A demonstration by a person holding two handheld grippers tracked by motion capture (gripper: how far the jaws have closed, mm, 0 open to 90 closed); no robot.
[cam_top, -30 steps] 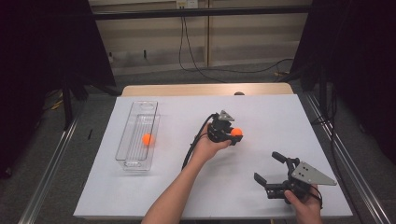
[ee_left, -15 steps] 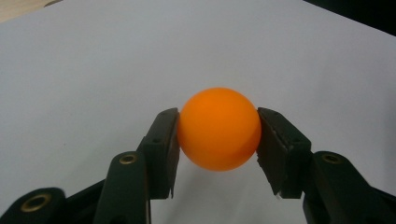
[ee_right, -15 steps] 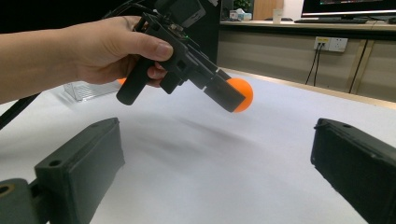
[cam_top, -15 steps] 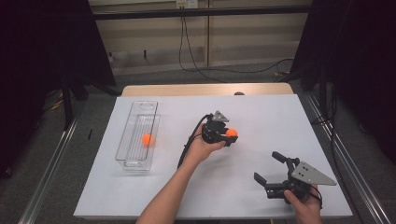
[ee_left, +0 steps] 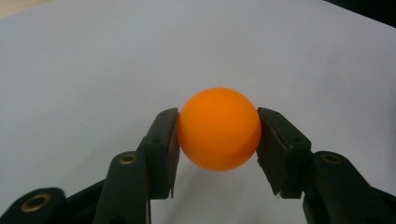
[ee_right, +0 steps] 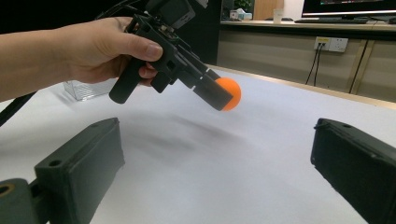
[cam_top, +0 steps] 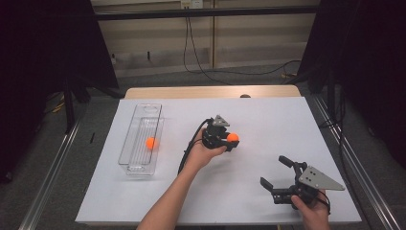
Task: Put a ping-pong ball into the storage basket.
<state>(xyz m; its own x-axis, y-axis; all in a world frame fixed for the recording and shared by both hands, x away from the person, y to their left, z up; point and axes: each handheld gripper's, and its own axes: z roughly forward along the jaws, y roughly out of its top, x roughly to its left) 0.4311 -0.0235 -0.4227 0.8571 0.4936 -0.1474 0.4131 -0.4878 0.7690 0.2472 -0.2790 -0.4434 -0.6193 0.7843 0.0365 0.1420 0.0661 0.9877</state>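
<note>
My left gripper (cam_top: 233,140) is shut on an orange ball (cam_top: 232,138) near the middle of the white table (cam_top: 268,120). In the left gripper view both pads press the sides of the ball (ee_left: 218,128). In the right gripper view the ball (ee_right: 232,91) hangs a little above the sheet, over its own shadow, with the left gripper (ee_right: 223,97) tilted down on it. A second orange ball (cam_top: 151,143) lies inside a clear plastic tray (cam_top: 139,165) at the left. My right gripper (cam_top: 275,171) stands open near the front right edge, with nothing between its fingers (ee_right: 79,158).
The long clear tray runs front to back along the table's left side. A black cable (cam_top: 189,148) trails from the left gripper along the forearm. A small dark object (cam_top: 245,96) sits at the far wooden edge. Metal rails flank the table.
The left gripper has shifted slightly to the left with the orange ball held in it. The right gripper has stayed where it was.
</note>
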